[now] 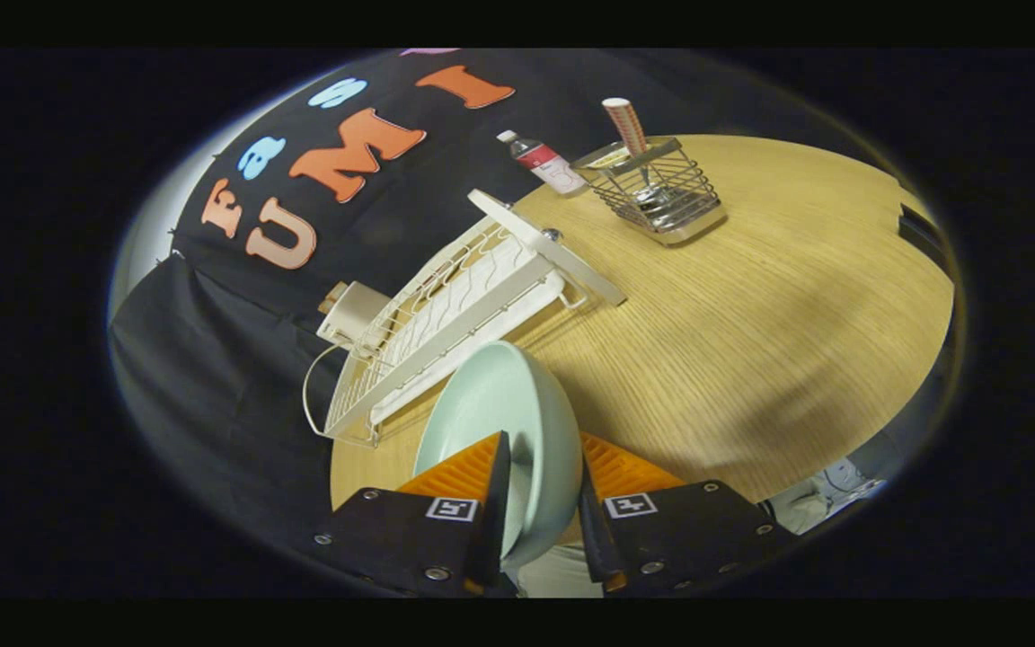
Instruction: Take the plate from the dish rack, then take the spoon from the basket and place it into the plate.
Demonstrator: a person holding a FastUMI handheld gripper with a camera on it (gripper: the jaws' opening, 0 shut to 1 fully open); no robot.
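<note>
Plate (504, 422), smooth pale-green and round, sits clamped on edge in my tongs (537, 490); white wire dish rack (446, 314) just beyond.

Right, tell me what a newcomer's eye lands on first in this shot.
First, the pale green plate, held on edge between the gripper fingers, which press on its rim from both sides. Just beyond it, the white dish rack sits on the wooden table. Farther off stands the wire basket with the spoon handle sticking up, a small bottle beside it.
</note>
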